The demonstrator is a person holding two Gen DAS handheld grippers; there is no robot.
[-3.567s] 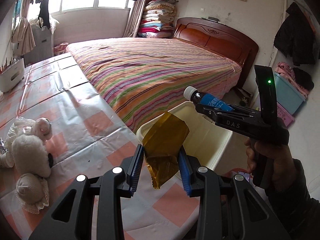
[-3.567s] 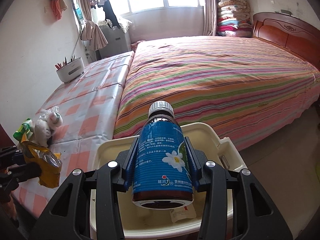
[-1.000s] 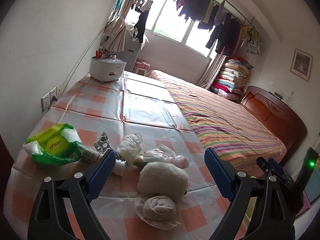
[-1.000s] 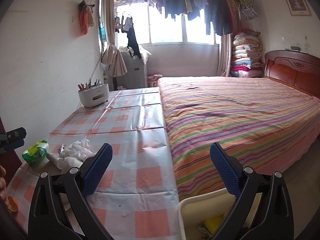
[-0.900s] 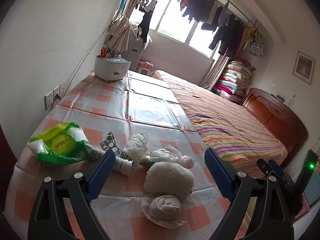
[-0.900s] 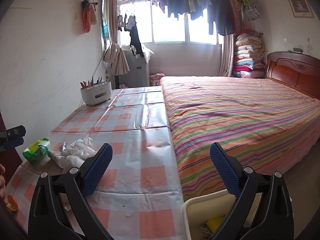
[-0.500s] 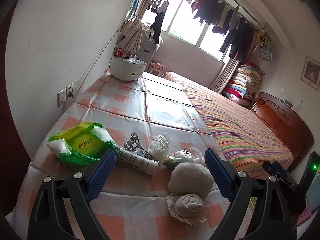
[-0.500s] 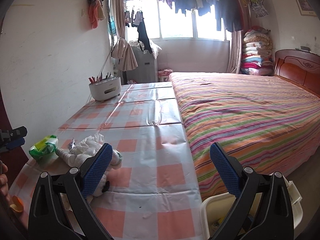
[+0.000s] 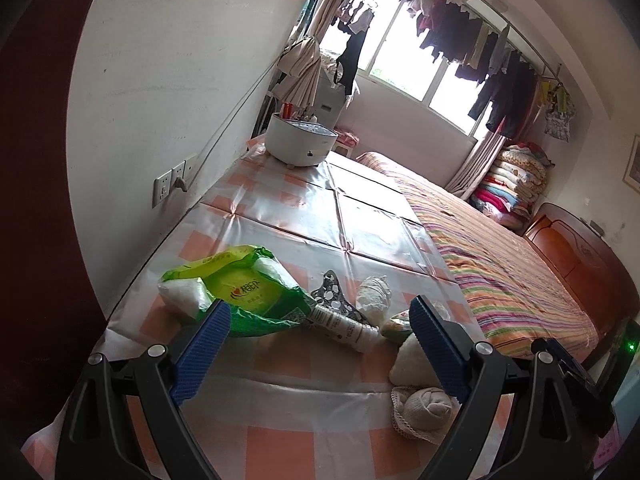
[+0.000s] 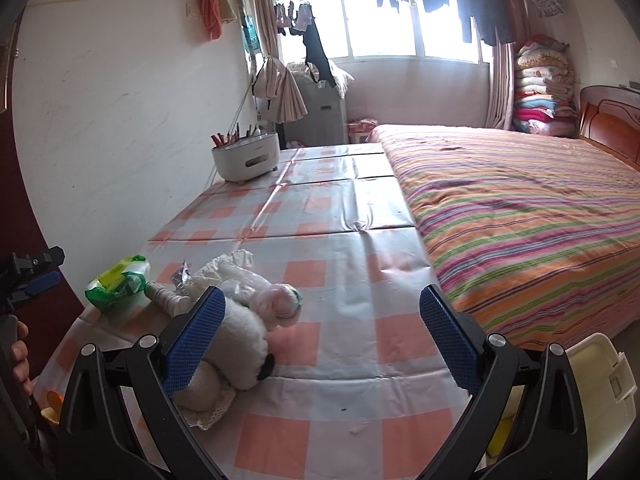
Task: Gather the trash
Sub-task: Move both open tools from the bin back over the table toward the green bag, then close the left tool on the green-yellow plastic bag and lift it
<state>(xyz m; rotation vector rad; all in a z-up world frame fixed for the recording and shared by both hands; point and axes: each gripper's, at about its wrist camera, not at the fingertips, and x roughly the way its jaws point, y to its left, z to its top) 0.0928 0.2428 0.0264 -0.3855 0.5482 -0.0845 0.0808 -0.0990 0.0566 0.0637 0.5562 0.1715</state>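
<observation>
My left gripper (image 9: pixel 318 334) is open and empty, just short of a green wet-wipe pack (image 9: pixel 236 290) on the checked table. Beside the pack lie a white tube (image 9: pixel 346 326), a silver blister pack (image 9: pixel 332 292) and a crumpled white tissue (image 9: pixel 374 294). My right gripper (image 10: pixel 320 326) is open and empty above the table's near edge. Its view shows the same pack (image 10: pixel 118 280), the tube (image 10: pixel 166 298), crumpled plastic (image 10: pixel 244 278) and, at the far left, the left gripper (image 10: pixel 34 276). The cream trash bin (image 10: pixel 600 380) stands on the floor at lower right.
A white plush toy (image 10: pixel 232 334) lies near the table's front edge, also the plush toy (image 9: pixel 416 380) in the left wrist view. A white pen holder (image 10: pixel 246 156) stands at the table's far end. The striped bed (image 10: pixel 520 216) borders the table on the right; a wall with sockets (image 9: pixel 170 184) runs along the left.
Both grippers let go of the gold wrapper and the blue bottle over the bin and swung back to the table. In the last second both moved closer to the trash pile, jaws staying open.
</observation>
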